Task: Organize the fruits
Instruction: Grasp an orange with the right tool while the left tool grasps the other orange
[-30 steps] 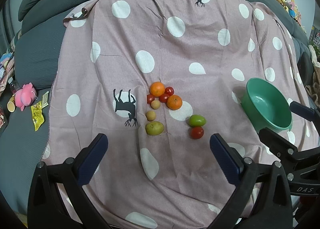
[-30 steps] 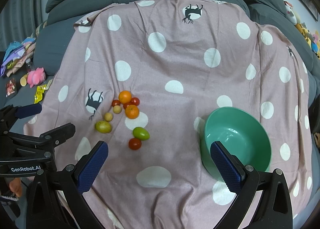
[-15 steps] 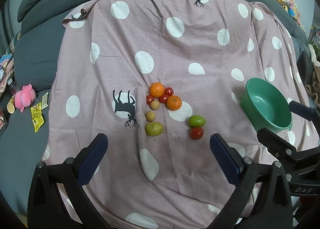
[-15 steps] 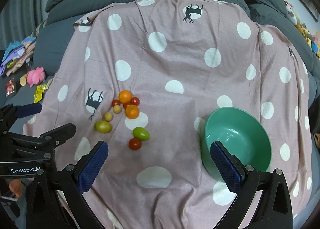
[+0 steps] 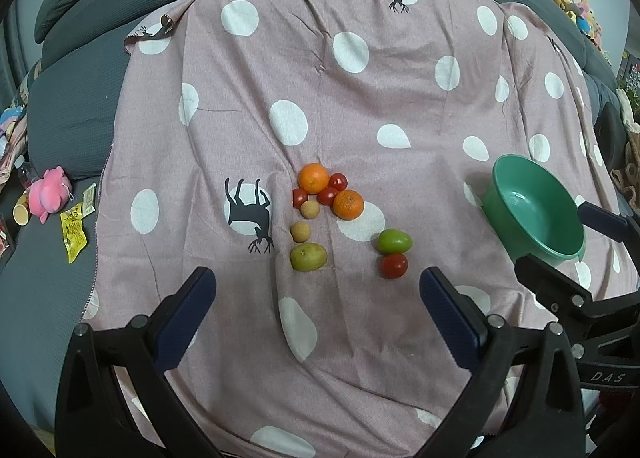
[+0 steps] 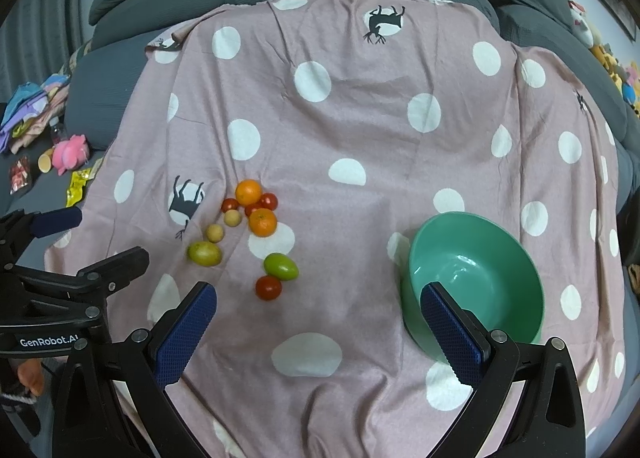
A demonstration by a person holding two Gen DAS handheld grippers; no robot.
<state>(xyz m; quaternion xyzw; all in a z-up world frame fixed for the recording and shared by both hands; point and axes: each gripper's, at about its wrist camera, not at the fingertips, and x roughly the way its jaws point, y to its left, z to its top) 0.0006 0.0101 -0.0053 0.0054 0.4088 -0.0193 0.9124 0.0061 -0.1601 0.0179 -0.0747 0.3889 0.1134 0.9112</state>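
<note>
Both grippers hovering side by side, jaws spread wide and empty.

Left gripper (image 5: 316, 290) held level, blue pads (image 5: 188, 310) well apart, nothing between the jaws; seen again at the right camera's left edge. Right gripper (image 6: 318, 304) likewise agape, its pads (image 6: 450, 328) gripping nothing; black frame visible just right of the left jaws.

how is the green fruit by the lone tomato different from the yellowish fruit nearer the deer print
The green fruit is bright, glossy green; the yellowish fruit is duller yellow-green. The green fruit touches a red tomato; the yellowish fruit lies apart from its neighbours. Both are oval and lie on the polka-dot cloth.
</note>
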